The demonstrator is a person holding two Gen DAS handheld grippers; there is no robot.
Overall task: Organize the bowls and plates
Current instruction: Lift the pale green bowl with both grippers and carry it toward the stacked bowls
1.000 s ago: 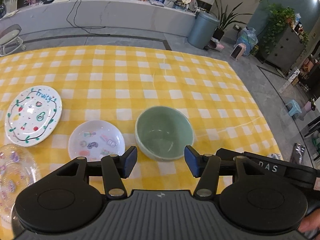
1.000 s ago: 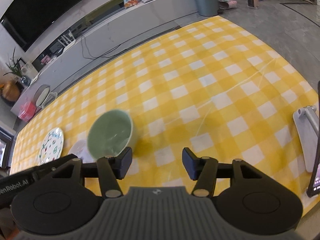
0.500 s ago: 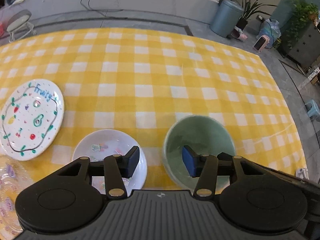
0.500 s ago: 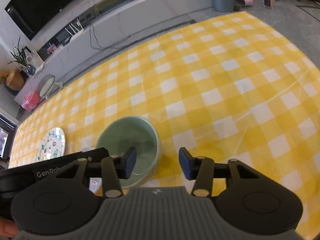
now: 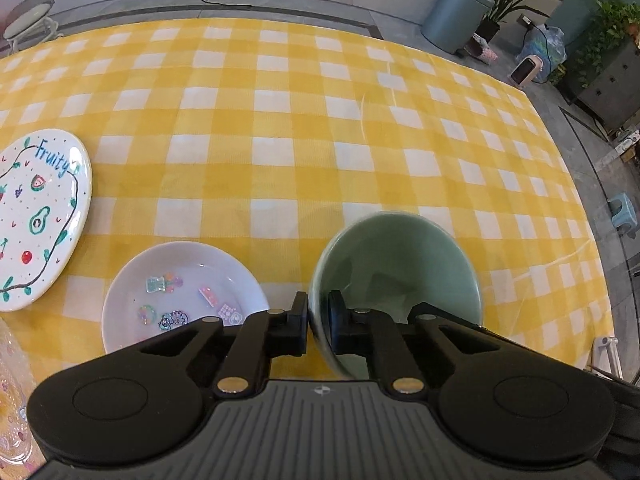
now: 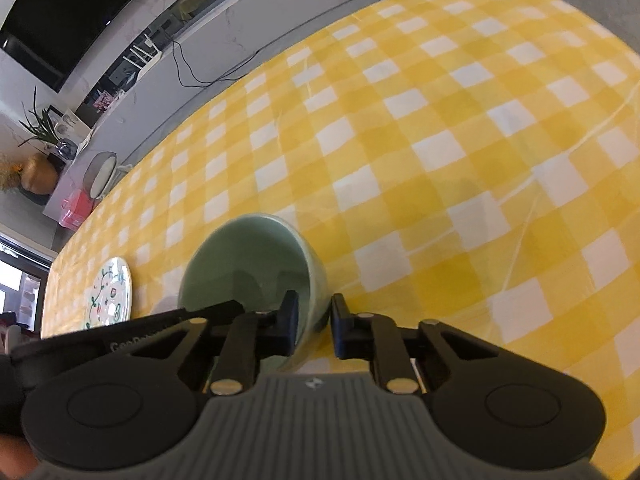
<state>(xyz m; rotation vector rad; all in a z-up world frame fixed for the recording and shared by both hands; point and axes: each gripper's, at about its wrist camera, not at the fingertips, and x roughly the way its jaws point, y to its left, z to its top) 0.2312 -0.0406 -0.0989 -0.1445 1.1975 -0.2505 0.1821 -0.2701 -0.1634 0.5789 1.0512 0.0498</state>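
Observation:
A pale green bowl [image 5: 404, 264] stands on the yellow checked tablecloth [image 5: 280, 120]. My left gripper [image 5: 318, 312] is shut on the bowl's near left rim, one finger inside, one outside. My right gripper [image 6: 314, 320] is shut on the same green bowl [image 6: 248, 260] at its near right rim, also straddling the wall. A small white dish [image 5: 180, 292] with coloured stickers lies just left of the bowl. A white "Fruity" plate [image 5: 36, 216] lies further left; it also shows in the right wrist view [image 6: 108, 296].
A clear patterned glass plate [image 5: 12, 412] sits at the near left edge. A white stand [image 5: 606, 352] shows at the table's right edge. Beyond the table are a grey bin [image 5: 456, 12], plants and a long white counter.
Both grippers moved in on the green bowl and closed on opposite sides of its rim; a second ago both were open and short of it.

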